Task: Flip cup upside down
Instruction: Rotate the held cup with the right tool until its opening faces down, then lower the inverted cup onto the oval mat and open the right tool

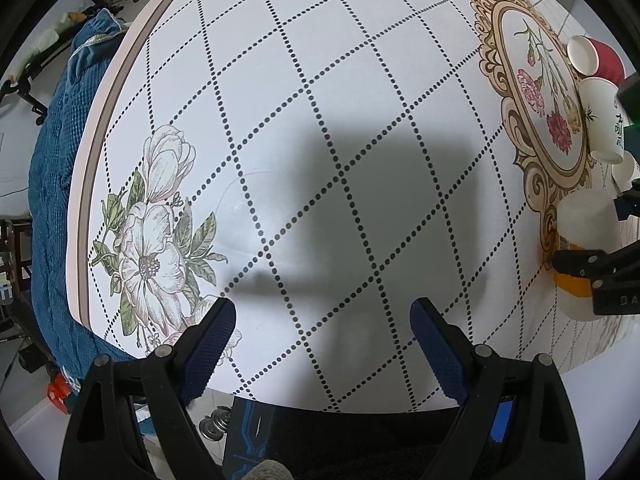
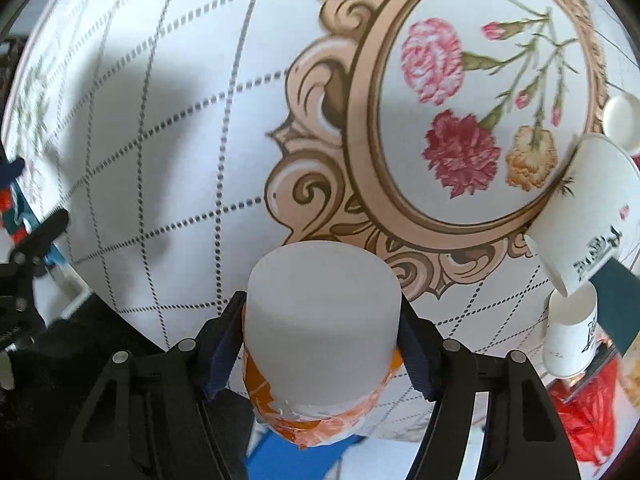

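Between your right gripper's (image 2: pixel 320 344) jaws sits the cup (image 2: pixel 322 320), pinched at its sides with its closed base facing forward, so a wrist roll can land it rim-down on the bench (image 2: pixel 160 160). Your left gripper (image 1: pixel 322 332) hovers with jaws spread, holding nothing, well apart from the paper cups (image 2: pixel 592 216) at the edge.

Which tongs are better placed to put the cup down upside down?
Right. The right tongs already clamp the orange-and-white cup above the tablecloth. The left tongs are open, empty, and apart from it.
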The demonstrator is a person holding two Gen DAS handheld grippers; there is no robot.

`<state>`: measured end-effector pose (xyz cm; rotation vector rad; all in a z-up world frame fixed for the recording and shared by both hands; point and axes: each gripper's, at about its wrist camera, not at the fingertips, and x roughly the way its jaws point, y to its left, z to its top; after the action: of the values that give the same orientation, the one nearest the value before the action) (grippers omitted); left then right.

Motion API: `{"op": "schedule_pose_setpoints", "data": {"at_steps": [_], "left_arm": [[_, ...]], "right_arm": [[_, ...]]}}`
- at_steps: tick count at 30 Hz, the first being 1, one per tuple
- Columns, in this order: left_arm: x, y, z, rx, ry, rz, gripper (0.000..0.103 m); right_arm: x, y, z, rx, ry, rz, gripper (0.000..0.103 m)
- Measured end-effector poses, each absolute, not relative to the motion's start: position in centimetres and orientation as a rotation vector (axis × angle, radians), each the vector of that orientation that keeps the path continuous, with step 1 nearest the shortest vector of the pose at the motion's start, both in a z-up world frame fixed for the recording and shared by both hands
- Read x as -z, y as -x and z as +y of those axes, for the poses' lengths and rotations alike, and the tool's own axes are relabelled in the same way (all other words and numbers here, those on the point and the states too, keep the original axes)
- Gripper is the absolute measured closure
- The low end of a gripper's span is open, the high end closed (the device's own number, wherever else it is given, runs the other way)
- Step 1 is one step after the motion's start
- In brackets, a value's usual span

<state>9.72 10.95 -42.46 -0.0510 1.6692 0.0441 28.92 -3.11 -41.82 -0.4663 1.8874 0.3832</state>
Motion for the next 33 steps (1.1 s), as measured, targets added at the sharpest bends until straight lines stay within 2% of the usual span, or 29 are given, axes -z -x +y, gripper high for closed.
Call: {"op": "schedule_pose_setpoints", "data": {"at_steps": [7,14,20,22,31,33], "left_arm": [[42.0,-11.0,9.9,-0.042,0.042,1.665,0.014],[41.9,-13.6,10.6,-0.07,0.054,1.657,0.014],[42.0,-16.0,10.4,-0.078,0.025,1.651,0.014],[41.9,-16.7,10.2,-0.076,0.017,1.647,0.014],[39.6,-18.0,8.7,-0.056,-0.001,1.615,0.014],[38.8,-17.8,8.4,-0.049,-0.016,1.607,0.014]], "right_arm": [[38.1,-30.7,-6.2,-0.334,0.248,1.701,0.031],[34.8,-32.4,-9.7,-0.237,0.015,1.338,0.031],[34.5,-30.6,-7.6,-0.168,-0.039,1.148,0.031],[36.2,-29.7,-6.3,-0.162,-0.031,1.131,0.031],[37.1,-27.3,-5.9,-0.148,-0.015,1.189,0.031],[37.0,-26.9,-6.2,-0.129,-0.028,1.211,0.022]]}}
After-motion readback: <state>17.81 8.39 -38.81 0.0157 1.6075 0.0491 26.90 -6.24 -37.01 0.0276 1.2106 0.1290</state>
